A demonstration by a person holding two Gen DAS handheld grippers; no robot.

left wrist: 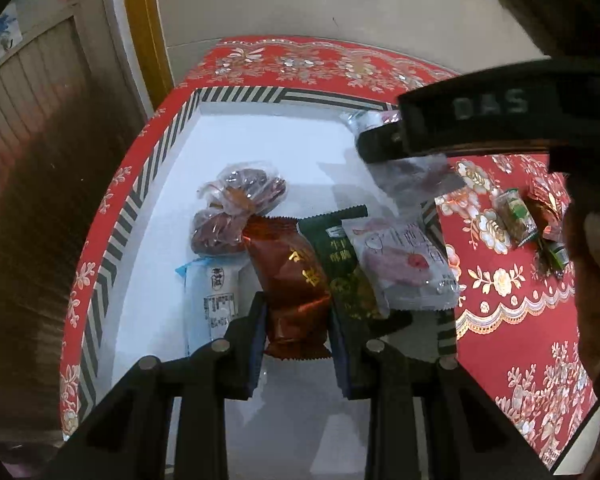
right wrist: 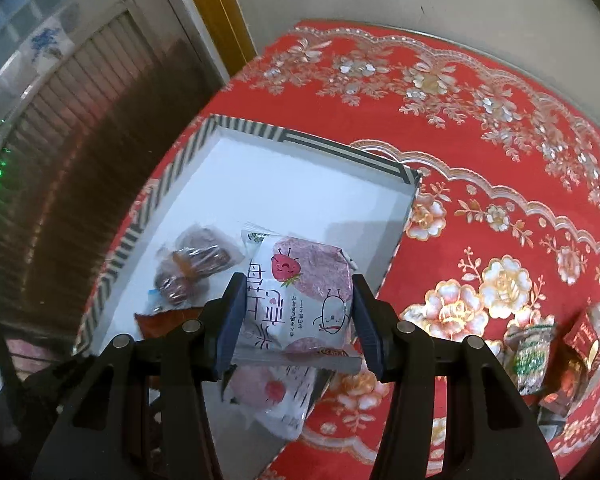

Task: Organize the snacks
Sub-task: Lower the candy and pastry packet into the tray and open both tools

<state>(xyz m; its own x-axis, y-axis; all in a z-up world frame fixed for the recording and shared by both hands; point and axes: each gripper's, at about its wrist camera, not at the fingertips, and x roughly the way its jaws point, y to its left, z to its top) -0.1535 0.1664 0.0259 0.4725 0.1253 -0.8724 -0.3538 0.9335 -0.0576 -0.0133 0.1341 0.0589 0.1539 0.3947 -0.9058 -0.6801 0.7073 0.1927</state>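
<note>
A white box with a striped rim (left wrist: pixel 140 184) stands on the red flowered tablecloth. Along its near side lie bagged dates (left wrist: pixel 240 200), a white-and-blue packet (left wrist: pixel 212 292), a dark green packet (left wrist: pixel 340 256) and a white-and-pink packet (left wrist: pixel 404 264). My left gripper (left wrist: pixel 298 308) is shut on the lower end of a red-brown packet (left wrist: pixel 292 280) that rests in that row. My right gripper (right wrist: pixel 298 280) is shut on a white strawberry-print packet (right wrist: pixel 300 300), held above the box's right side (right wrist: pixel 340 152). In the left wrist view the right gripper (left wrist: pixel 384 140) hangs over the box's far right corner.
On the cloth to the right of the box lie a small green packet (right wrist: pixel 534 356) and a red packet (right wrist: pixel 584 344). The box's far half is bare white floor. A wall and a yellow door frame stand behind the table, whose left edge drops off beside the box.
</note>
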